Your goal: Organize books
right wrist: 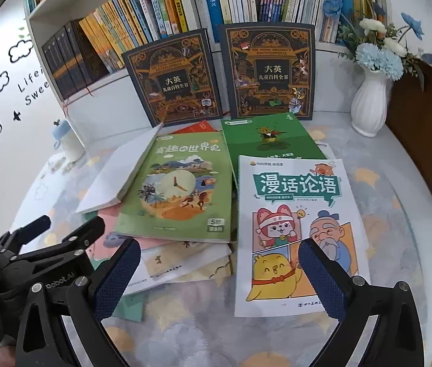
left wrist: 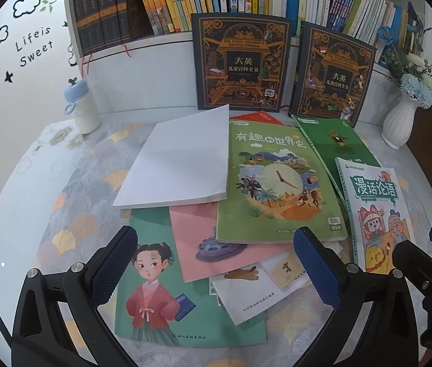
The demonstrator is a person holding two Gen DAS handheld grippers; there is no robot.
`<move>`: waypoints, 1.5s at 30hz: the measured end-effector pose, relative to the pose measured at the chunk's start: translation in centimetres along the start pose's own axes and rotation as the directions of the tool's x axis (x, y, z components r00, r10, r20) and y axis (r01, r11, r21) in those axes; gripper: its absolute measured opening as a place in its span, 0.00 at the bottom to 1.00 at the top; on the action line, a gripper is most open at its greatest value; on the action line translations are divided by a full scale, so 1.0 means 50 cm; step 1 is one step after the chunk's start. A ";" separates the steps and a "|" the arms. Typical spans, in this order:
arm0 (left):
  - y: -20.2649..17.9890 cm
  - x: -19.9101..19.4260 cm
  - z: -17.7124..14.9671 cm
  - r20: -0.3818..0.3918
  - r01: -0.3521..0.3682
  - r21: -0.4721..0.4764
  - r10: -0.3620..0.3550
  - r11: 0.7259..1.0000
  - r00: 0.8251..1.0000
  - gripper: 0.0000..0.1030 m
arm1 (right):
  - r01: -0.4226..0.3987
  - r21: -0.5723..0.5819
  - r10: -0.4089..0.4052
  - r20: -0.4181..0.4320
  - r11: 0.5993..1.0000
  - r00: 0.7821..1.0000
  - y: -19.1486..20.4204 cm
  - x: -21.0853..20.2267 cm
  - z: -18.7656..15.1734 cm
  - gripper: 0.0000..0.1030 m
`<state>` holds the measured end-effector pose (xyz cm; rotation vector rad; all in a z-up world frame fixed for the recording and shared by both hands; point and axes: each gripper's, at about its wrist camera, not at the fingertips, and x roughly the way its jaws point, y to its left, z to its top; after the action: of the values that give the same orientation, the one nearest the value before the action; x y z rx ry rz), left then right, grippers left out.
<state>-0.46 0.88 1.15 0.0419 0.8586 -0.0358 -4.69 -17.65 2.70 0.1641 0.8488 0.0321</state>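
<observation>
Loose books lie overlapping on the patterned tablecloth (left wrist: 72,189). In the left wrist view a plain white book (left wrist: 179,159) sits beside a green world-history book (left wrist: 274,180), over a pink book (left wrist: 203,238) and a teal book with a girl (left wrist: 161,299). A white comic book (right wrist: 295,214) lies at the right, below a dark green book (right wrist: 268,137). My left gripper (left wrist: 219,263) hovers open over the pink book. My right gripper (right wrist: 220,272) is open too, its right finger over the comic book's lower corner. Neither holds anything.
Two dark encyclopedias (left wrist: 240,64) (left wrist: 335,76) lean against the low shelf (left wrist: 142,76), which is packed with upright books. A white vase (right wrist: 368,104) of blue flowers stands at the back right beside a brown cabinet (right wrist: 423,140). A blue-capped bottle (left wrist: 83,107) stands at the back left.
</observation>
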 end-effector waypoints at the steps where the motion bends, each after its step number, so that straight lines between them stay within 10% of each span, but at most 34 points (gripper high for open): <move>1: 0.001 0.000 0.001 0.002 -0.005 -0.001 0.005 1.000 1.000 0.99 | -0.003 0.002 0.003 -0.003 1.000 1.000 -0.001 0.001 0.001 1.00; 45: -0.034 0.008 -0.006 -0.004 0.105 0.068 -0.105 0.992 0.994 0.99 | 0.021 0.022 -0.021 -0.022 1.000 1.000 -0.022 0.021 -0.005 1.00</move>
<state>-0.51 -0.80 0.65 0.0602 0.8592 -0.1637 -4.24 -18.60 1.57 0.1758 0.8726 0.0047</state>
